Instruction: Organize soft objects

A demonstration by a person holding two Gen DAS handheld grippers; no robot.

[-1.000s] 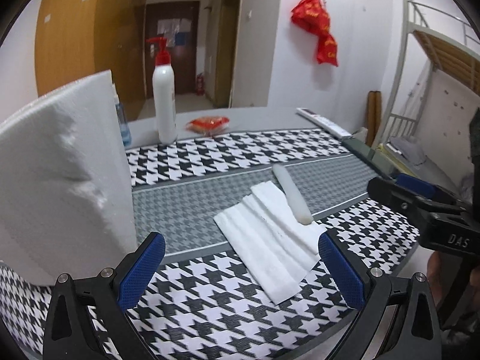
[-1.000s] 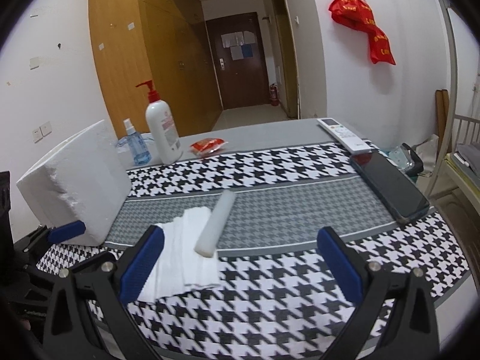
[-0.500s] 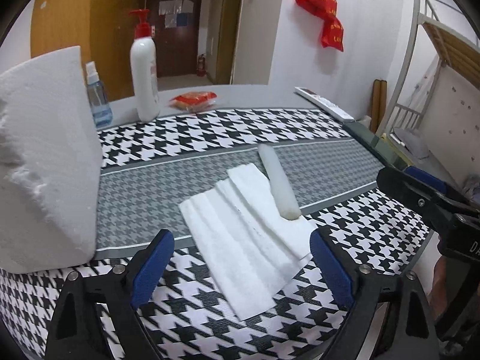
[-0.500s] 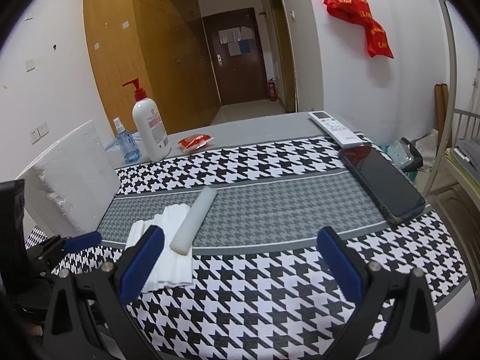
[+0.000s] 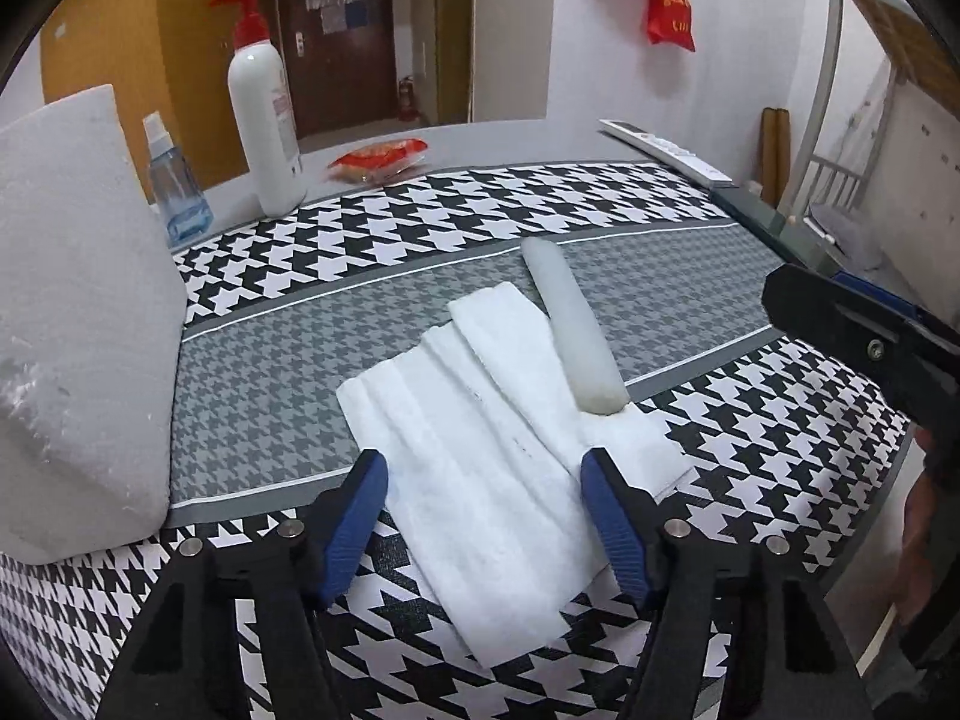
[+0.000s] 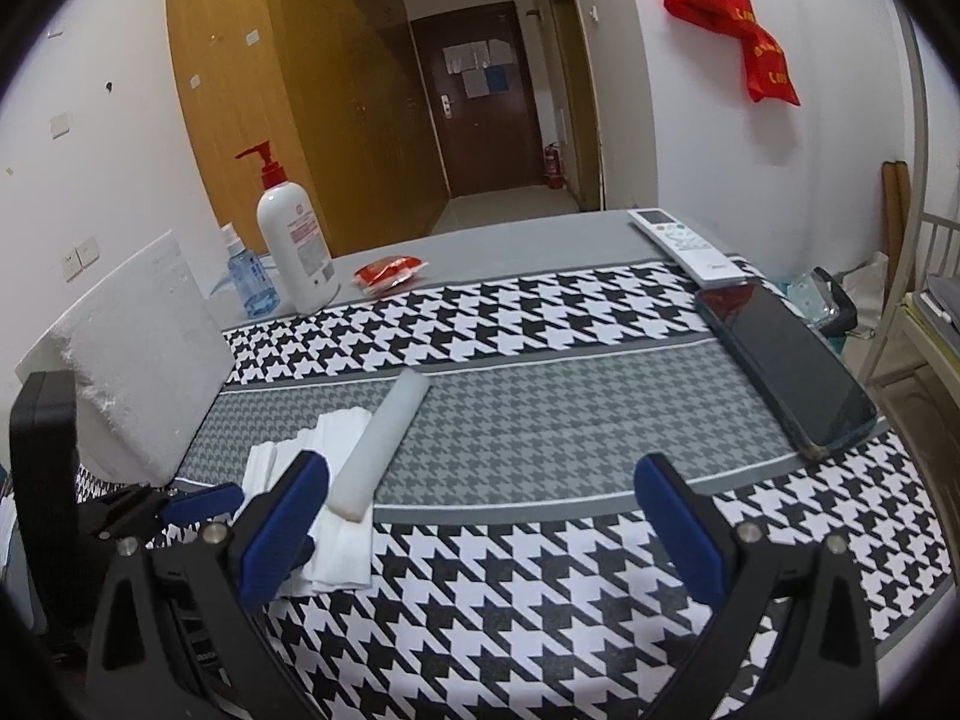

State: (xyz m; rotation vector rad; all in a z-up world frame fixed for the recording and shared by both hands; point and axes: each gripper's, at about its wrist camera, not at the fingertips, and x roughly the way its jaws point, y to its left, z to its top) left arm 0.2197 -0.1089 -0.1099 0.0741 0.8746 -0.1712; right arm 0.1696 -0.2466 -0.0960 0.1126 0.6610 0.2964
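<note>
Now left gripper [image 5: 483, 507] jaws narrowing over folded cloth [image 5: 480, 456], right gripper [image 6: 480, 531] jaws apart

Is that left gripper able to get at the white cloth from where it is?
Probably yes. The left gripper hangs right over the white cloth, jaws just narrowing around its near end, not pressing it. Nothing is between them; the foam roll lies farther back.

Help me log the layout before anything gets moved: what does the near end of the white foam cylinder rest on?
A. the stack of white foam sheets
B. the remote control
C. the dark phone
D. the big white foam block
A: the white foam cylinder lies with its near end on the edge of the stack of white foam sheets, apart from every other object.
</note>
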